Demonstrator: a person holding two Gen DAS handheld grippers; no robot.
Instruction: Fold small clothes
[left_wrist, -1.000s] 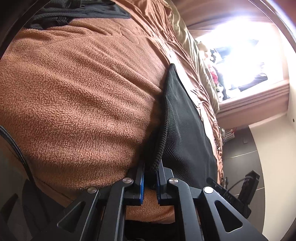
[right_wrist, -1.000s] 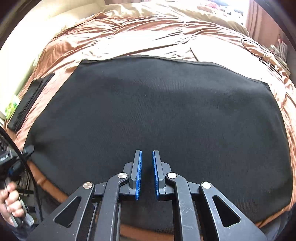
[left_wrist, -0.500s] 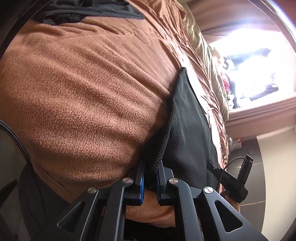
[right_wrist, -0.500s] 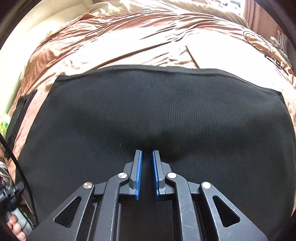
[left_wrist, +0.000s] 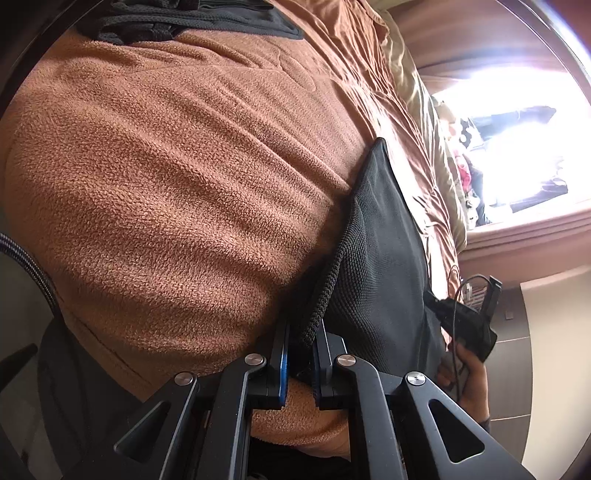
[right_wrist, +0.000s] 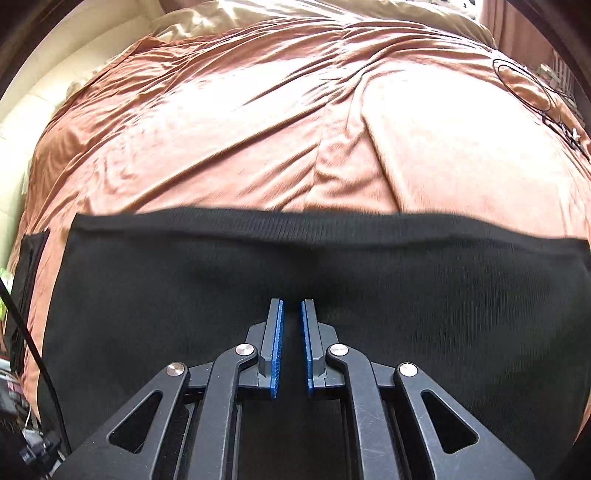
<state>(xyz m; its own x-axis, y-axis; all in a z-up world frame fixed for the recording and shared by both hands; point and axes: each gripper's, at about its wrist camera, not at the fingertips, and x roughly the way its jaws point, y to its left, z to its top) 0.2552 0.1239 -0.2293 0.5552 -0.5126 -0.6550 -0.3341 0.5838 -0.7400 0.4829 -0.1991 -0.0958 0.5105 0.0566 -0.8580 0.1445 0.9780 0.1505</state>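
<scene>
A black knit garment (right_wrist: 369, 295) lies spread on a brown bedspread (right_wrist: 295, 129). My left gripper (left_wrist: 301, 328) is shut on the garment's ribbed edge (left_wrist: 321, 295) at the bed's near side, with the cloth (left_wrist: 384, 258) stretching away to the right. My right gripper (right_wrist: 291, 306) is shut on the same garment and holds its near part up, so the cloth fills the lower half of the right wrist view. The far hem (right_wrist: 295, 221) runs straight across the bedspread.
A pile of folded dark clothes (left_wrist: 192, 18) sits at the far end of the fleece blanket (left_wrist: 166, 166). Another dark folded piece (right_wrist: 26, 288) lies at the left bed edge. A black cable (right_wrist: 535, 85) lies far right. A bright window (left_wrist: 517, 122) is beyond.
The right gripper has drawn the garment toward me: its far hem has slid down the view and more bedspread shows. The left gripper keeps its hold on the edge and has shifted slightly.
</scene>
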